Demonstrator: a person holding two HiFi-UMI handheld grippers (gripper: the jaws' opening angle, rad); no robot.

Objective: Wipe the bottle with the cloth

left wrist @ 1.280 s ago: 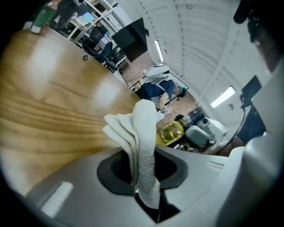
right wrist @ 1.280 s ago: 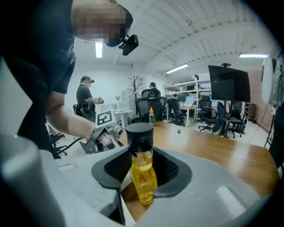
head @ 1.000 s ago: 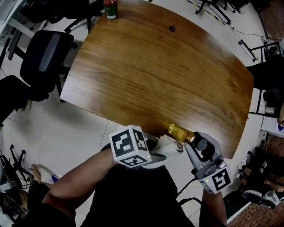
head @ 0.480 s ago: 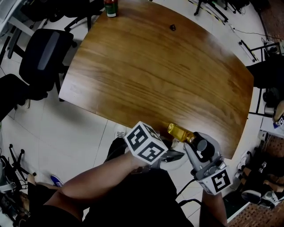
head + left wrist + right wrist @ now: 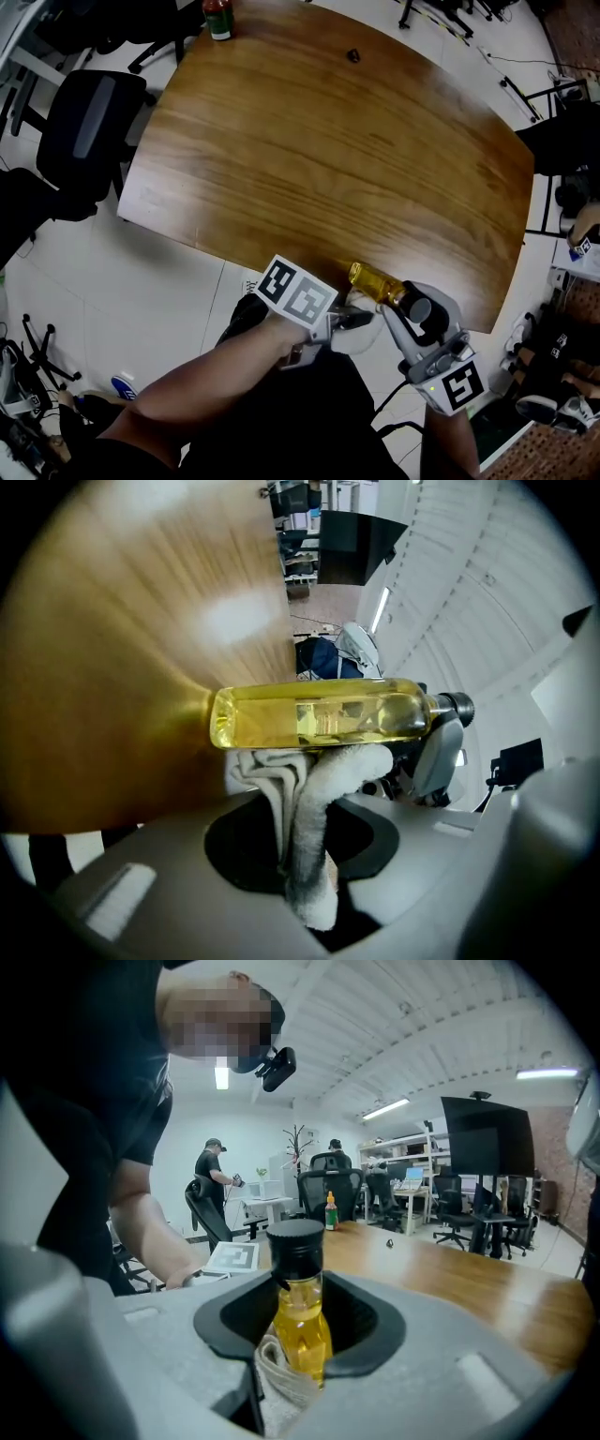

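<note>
At the wooden table's [image 5: 328,141] edge, left fingers [image 5: 169,878] pinch the cloth [image 5: 314,803], right fingers [image 5: 141,1354] the bottle [image 5: 302,1321]

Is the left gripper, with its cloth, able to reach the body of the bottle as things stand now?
Probably yes. The cloth in the left gripper touches the bottle on its yellow body. The right gripper holds it only near the cap, so the body lies free. The neck under those jaws looks blocked.

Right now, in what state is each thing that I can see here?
bottle, capped, holds yellow liquid, gripped by the right gripper.
cloth, bunched, pinched by the left gripper, touching the bottle's side.
red-capped bottle, upright at the table far edge.
</note>
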